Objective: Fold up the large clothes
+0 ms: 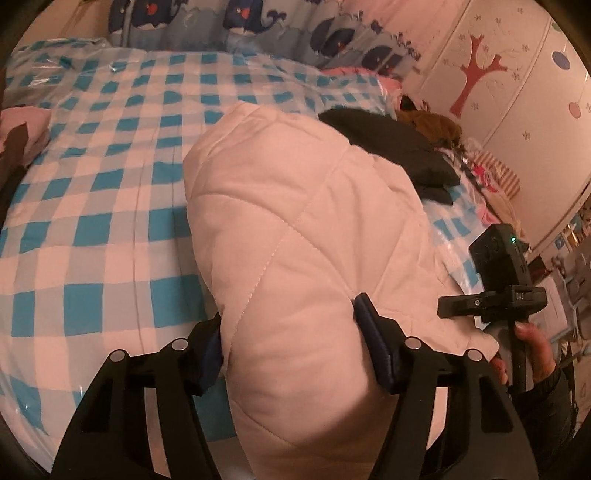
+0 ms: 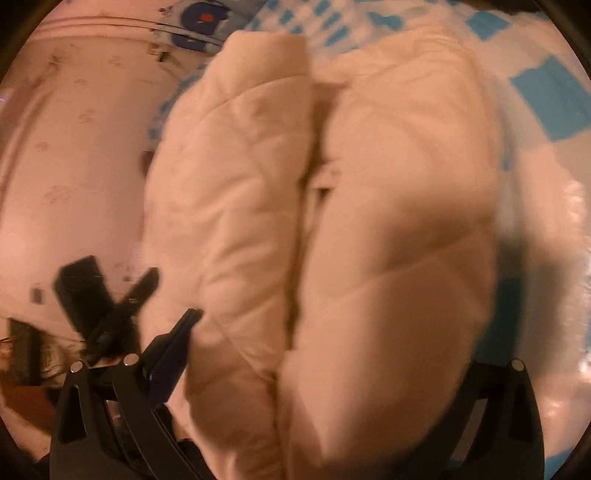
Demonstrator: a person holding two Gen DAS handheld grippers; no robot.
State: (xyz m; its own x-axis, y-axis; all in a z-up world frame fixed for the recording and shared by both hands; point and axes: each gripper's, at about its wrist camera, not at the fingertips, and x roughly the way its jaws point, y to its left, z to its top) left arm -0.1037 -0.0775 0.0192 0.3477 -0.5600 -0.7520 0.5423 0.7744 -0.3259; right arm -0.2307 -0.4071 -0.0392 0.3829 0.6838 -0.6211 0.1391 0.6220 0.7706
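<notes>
A white quilted padded jacket (image 1: 295, 206), folded into a thick bundle, lies on a bed with a blue-and-white checked cover (image 1: 92, 206). My left gripper (image 1: 291, 336) is shut on the bundle's near end, and the fabric bulges between its blue pads (image 1: 369, 332). In the right wrist view the same jacket (image 2: 369, 221) shows two padded lobes with a seam between them. My right gripper (image 2: 332, 332) spans both lobes. Its left finger (image 2: 177, 343) lies against the fabric, while the right finger is hidden under the bulge. The right gripper's body (image 1: 495, 291) shows beside the jacket, held by a hand (image 1: 535, 350).
A dark garment (image 1: 399, 147) and brown fabric (image 1: 432, 125) lie behind the jacket. Whale-print bedding (image 1: 258, 26) lines the head of the bed, and a wall with a tree decal (image 1: 476, 74) stands to the right. Pink cloth (image 1: 22, 125) sits at the left edge.
</notes>
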